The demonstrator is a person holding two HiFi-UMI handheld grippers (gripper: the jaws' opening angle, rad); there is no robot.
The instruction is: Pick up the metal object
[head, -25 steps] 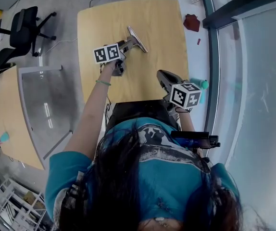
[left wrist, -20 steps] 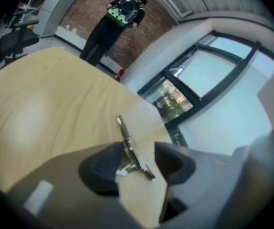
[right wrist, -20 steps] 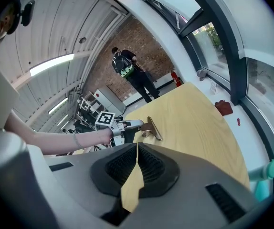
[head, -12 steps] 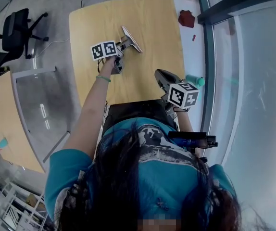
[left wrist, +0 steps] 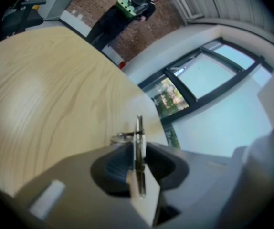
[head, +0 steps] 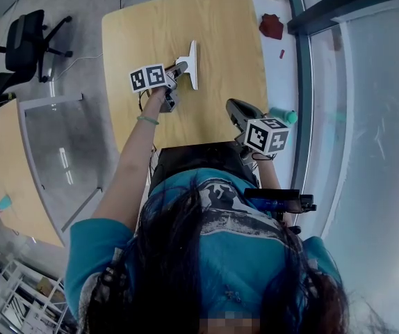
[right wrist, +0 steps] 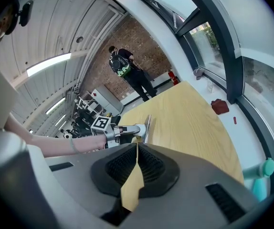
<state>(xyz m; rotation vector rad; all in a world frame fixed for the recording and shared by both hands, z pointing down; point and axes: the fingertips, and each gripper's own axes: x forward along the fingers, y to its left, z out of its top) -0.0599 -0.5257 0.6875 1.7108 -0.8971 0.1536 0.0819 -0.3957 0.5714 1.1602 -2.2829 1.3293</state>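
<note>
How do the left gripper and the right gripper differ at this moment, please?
The left gripper has jaws closing on the thin metal object between them; the right gripper has its jaws together with nothing between. The left gripper reaches out over the wooden table; the right gripper is held back near the table's near edge. Both are grey and carry a marker cube.

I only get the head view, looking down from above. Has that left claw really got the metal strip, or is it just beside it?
Observer: The left gripper view shows the metal object edge-on between the jaws of the left gripper, which are closing against both its faces.
Operator: And the other claw?
Observer: In its own view the right gripper has its jaws together, nothing between them.
Operator: Anyone else there?
Observer: A person with a backpack stands by a brick wall beyond the table.
</note>
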